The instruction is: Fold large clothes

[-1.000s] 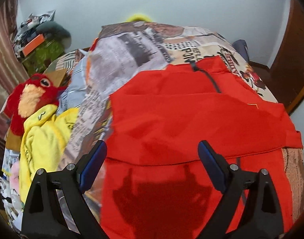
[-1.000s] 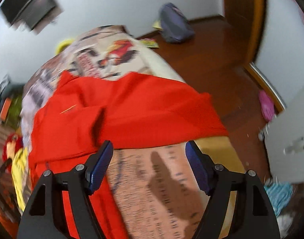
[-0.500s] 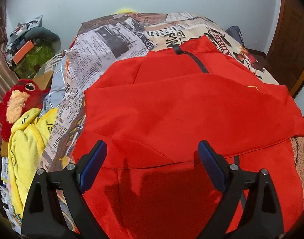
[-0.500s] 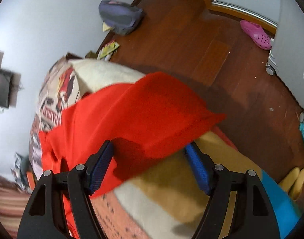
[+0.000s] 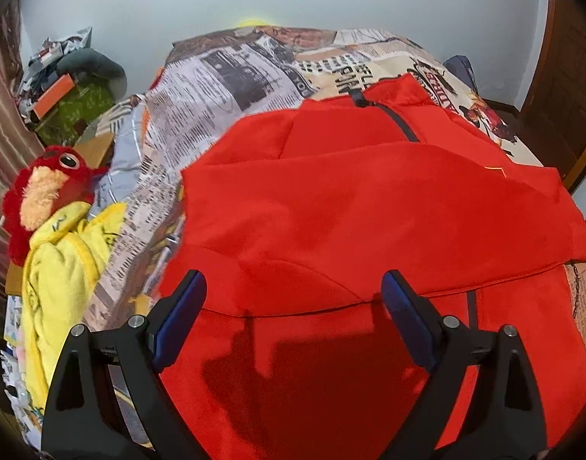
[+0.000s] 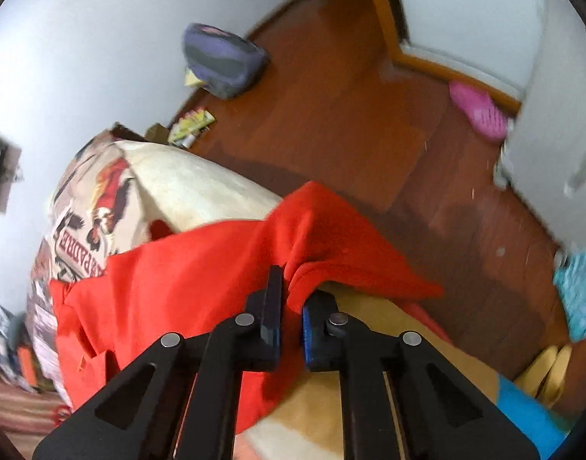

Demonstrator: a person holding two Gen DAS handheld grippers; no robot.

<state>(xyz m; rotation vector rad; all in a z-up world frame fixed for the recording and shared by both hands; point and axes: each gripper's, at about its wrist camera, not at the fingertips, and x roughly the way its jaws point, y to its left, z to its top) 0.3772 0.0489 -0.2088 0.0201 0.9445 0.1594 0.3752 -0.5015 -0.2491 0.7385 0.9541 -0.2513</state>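
Note:
A large red fleece jacket (image 5: 369, 211) with a dark zip lies spread on the bed's newspaper-print cover (image 5: 231, 76), one sleeve folded across its body. My left gripper (image 5: 293, 299) hovers open just above the jacket's lower part, with nothing between its blue pads. In the right wrist view the jacket's sleeve end (image 6: 331, 237) hangs over the bed's side. My right gripper (image 6: 291, 303) has just closed and is shut on a pinch of that red cloth.
A red plush toy (image 5: 47, 188) and a yellow garment (image 5: 63, 268) lie at the bed's left edge, with clutter (image 5: 66, 88) behind. Wooden floor (image 6: 369, 115) beside the bed holds a grey-blue bag (image 6: 224, 61), a pink shoe (image 6: 481, 111) and a turquoise cloth (image 6: 580, 291).
My right gripper rolled, moved to the sleeve end at the bed's side and closed on it. My left gripper sank slightly toward the jacket and stays open.

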